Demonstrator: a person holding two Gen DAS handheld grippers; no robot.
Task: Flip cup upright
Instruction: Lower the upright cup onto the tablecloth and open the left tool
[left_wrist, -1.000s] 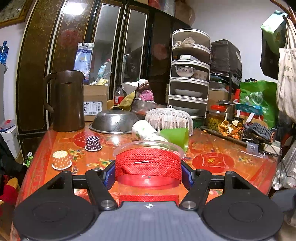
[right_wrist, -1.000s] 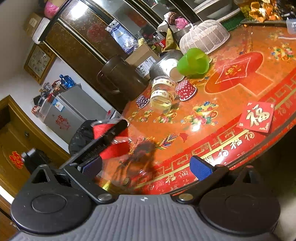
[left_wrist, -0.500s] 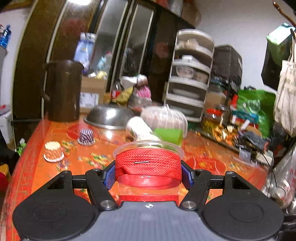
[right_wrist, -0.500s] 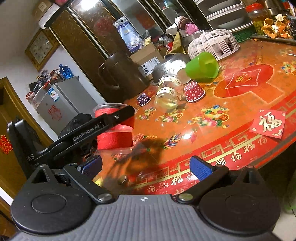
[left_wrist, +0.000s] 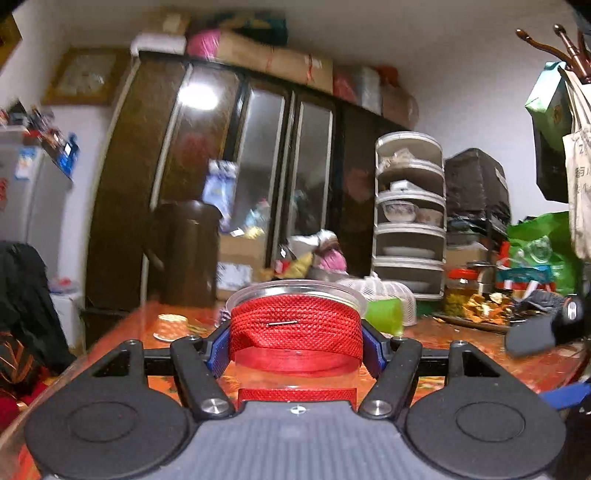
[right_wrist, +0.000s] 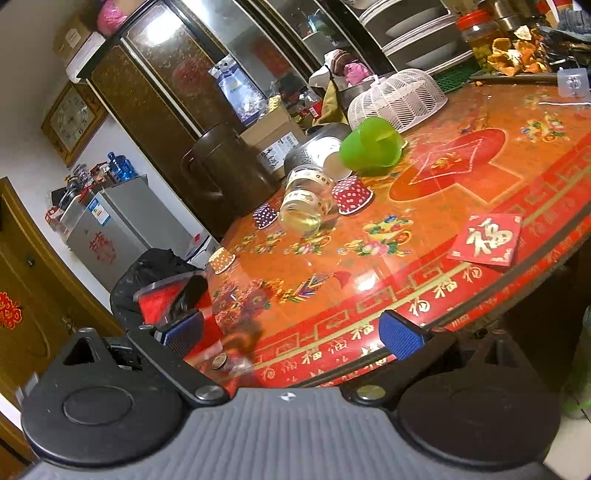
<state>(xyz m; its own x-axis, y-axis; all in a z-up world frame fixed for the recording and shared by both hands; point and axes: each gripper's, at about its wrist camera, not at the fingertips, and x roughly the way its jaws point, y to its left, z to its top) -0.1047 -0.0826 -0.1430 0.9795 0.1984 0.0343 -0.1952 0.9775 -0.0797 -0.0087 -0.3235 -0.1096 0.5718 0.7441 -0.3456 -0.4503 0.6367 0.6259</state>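
Observation:
My left gripper (left_wrist: 295, 349) is shut on a clear plastic cup wrapped in red woven band (left_wrist: 295, 328). The cup stands mouth up between the blue pads, low over the near edge of the red patterned table (left_wrist: 461, 343). In the right wrist view the same cup (right_wrist: 162, 299) shows at the table's left edge, partly hidden by the left gripper. My right gripper (right_wrist: 291, 330) is open and empty, over the table's front edge (right_wrist: 369, 332).
A green cup (right_wrist: 369, 146), a glass jar (right_wrist: 306, 203) and a white paper cup (right_wrist: 334, 162) lie on their sides mid-table. Several dotted paper cups (right_wrist: 351, 192) sit upside down. A brown jug (right_wrist: 225, 173), steel colander, white mesh cover (right_wrist: 399, 99) and a red card (right_wrist: 487, 240) are also there.
The left gripper with the cup has pulled back and sunk toward the table's near left edge, and its view has tilted up. The right gripper has shifted slightly and stays open.

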